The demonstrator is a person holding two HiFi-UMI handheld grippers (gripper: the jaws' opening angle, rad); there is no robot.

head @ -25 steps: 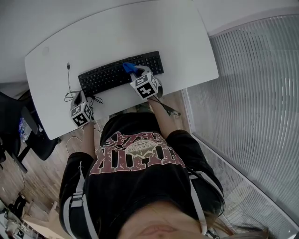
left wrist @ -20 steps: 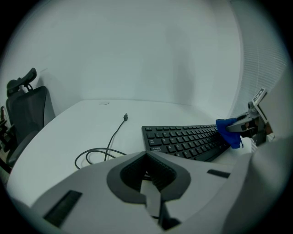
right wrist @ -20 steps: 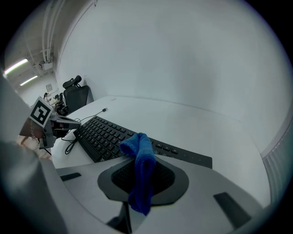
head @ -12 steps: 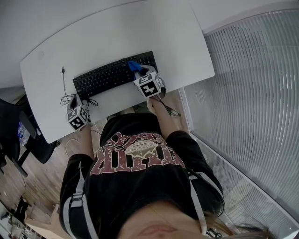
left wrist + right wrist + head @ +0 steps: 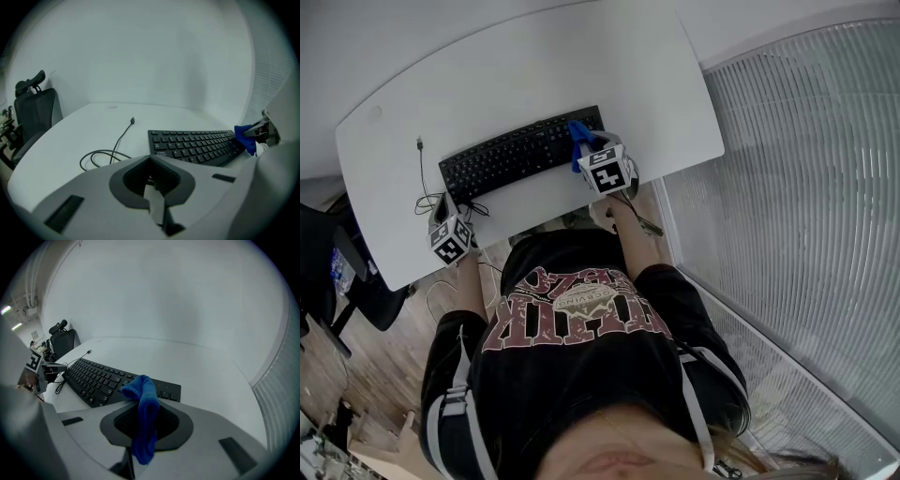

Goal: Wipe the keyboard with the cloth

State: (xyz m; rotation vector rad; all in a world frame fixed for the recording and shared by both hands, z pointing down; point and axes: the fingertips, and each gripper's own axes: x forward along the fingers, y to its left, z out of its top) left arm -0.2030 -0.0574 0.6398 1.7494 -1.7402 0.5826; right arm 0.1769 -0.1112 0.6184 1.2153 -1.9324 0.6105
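Keyboard [image 5: 520, 152]: one, black, lying at upper centre of the white surface [image 5: 581, 66], with one loose cable [image 5: 121, 139] coiled off its left end. One blue cloth [image 5: 144, 404] is pinched between the closed jaws of the right gripper [image 5: 596, 161], which is angled down over the keyboard's right end. The left gripper [image 5: 446, 214] sits at the surface's lower-left edge, jaws together on nothing, well apart from the right one.

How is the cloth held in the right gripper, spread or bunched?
Bunched: the cloth is a folded strip pinched in the right gripper, its rounded top near the keyboard.
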